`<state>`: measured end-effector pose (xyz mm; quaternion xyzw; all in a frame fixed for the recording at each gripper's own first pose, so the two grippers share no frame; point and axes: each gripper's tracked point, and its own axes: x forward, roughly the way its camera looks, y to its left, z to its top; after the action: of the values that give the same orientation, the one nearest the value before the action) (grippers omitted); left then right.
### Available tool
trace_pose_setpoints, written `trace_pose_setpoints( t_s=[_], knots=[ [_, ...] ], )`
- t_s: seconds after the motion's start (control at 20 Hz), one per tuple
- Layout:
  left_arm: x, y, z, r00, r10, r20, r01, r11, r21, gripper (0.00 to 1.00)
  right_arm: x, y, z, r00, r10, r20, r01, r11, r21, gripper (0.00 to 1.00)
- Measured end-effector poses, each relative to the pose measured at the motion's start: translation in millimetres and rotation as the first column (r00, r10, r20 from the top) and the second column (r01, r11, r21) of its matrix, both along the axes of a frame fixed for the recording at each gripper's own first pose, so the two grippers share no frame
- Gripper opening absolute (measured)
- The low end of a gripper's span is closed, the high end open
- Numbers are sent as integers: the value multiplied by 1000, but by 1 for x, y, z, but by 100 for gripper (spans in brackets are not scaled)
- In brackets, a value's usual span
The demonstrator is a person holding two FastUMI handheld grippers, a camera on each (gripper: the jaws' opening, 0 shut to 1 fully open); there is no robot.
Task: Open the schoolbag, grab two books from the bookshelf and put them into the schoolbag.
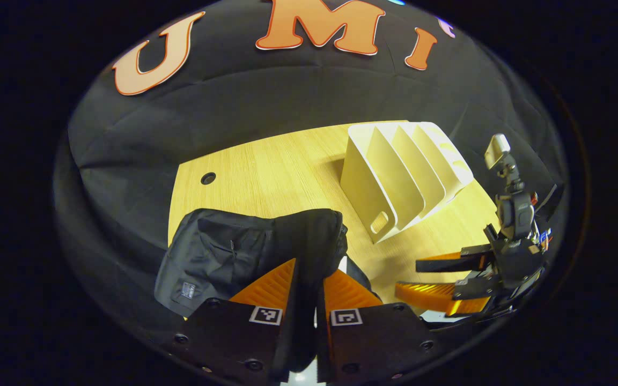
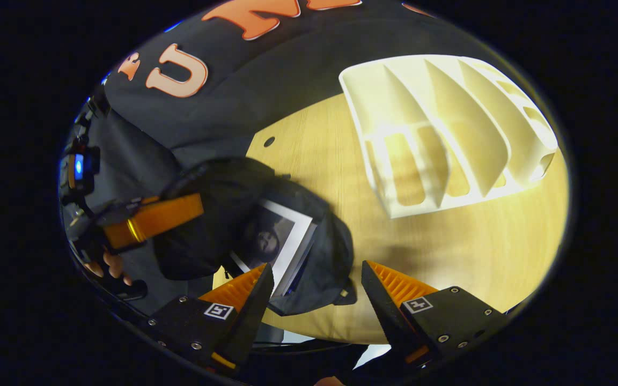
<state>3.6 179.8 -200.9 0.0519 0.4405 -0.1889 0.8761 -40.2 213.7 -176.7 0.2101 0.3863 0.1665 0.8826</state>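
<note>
Right gripper view shows the right tongs spread and empty just above the open schoolbag, a book inside; the left tongs pinch its black flap, and the bookshelf stands empty beyond.

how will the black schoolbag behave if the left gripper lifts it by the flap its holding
The schoolbag is probably floppy: its black fabric sags and creases where the left gripper pinches it. It likely carries some weight, since a book shows inside the opening. Lifted by the flap alone, it may droop and tilt.
</note>
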Motion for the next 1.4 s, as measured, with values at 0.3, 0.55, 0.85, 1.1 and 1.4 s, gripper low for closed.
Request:
trace_pose_setpoints(
  t_s=[0.3, 0.55, 0.85, 1.1, 1.4],
  knots=[
    [-17, -43, 3, 999, 32, 44, -34, 999, 36, 38, 8, -90, 45, 983, -92, 159, 104, 992, -70, 98],
    [-19, -109, 34, 985, -20, 170, 17, 1000, 18, 72, 17, -156, 89, 938, -131, 320, 187, 971, -151, 98],
    [-15, -181, 106, 895, 26, 446, -12, 999, -35, 88, 14, -230, 153, 827, -139, 544, 299, 929, -217, 98],
    [-21, -226, 179, 769, 163, 618, -92, 985, -145, 97, 1, -258, 189, 767, -100, 634, 301, 929, -217, 98],
    [-46, -247, 228, 627, 312, 714, -173, 949, -263, 96, -22, -293, 222, 650, -12, 760, 321, 911, -260, 98]
  ],
)
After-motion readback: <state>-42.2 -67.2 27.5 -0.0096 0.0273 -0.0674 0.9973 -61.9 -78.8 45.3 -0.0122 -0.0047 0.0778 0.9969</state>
